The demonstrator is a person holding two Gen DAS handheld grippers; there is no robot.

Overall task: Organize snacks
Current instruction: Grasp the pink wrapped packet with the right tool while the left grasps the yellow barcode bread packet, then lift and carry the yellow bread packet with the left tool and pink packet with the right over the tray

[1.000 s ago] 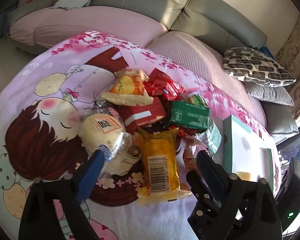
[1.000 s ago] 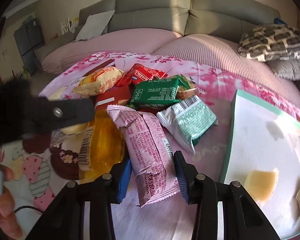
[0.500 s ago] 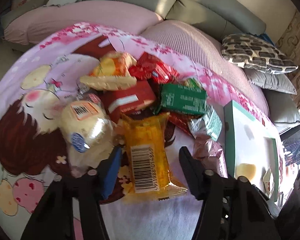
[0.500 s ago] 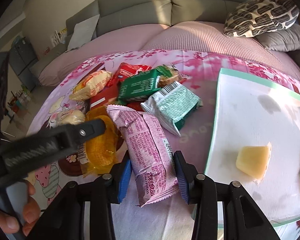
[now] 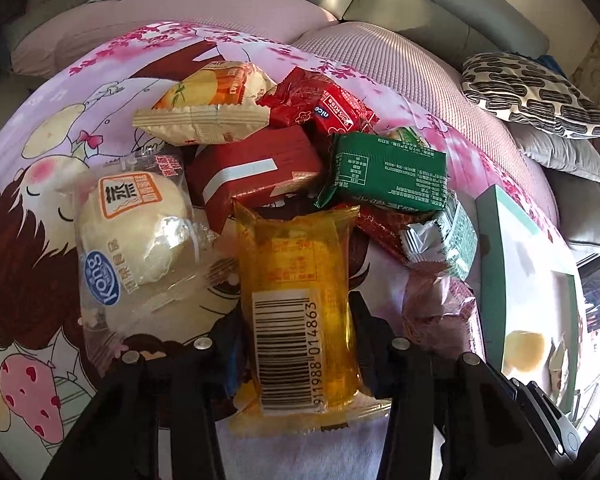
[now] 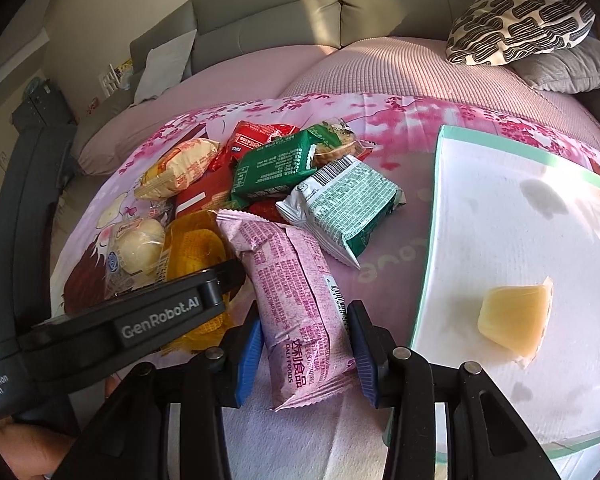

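A pile of wrapped snacks lies on a pink cartoon cloth. My left gripper [image 5: 298,344] is shut on the yellow barcode packet [image 5: 296,300], its jaws pressing both long sides. My right gripper [image 6: 306,344] is shut on the pink packet [image 6: 296,300], blue pads against its sides. Around them lie a white bun packet [image 5: 134,228], a red box [image 5: 256,172], a dark green packet [image 5: 384,172], a light green packet [image 6: 340,204], a red packet [image 5: 324,104] and a cream-orange packet [image 5: 208,108]. The left gripper's body [image 6: 100,320] shows in the right wrist view.
A white tray with a green rim [image 6: 432,240] lies to the right and holds a yellowish jelly cup [image 6: 516,320]. A grey sofa [image 6: 380,0] with a patterned cushion [image 6: 520,24] stands behind.
My left gripper moved in over the yellow packet and closed its jaws onto it. The right gripper stayed shut on the pink packet and swung slightly toward the tray.
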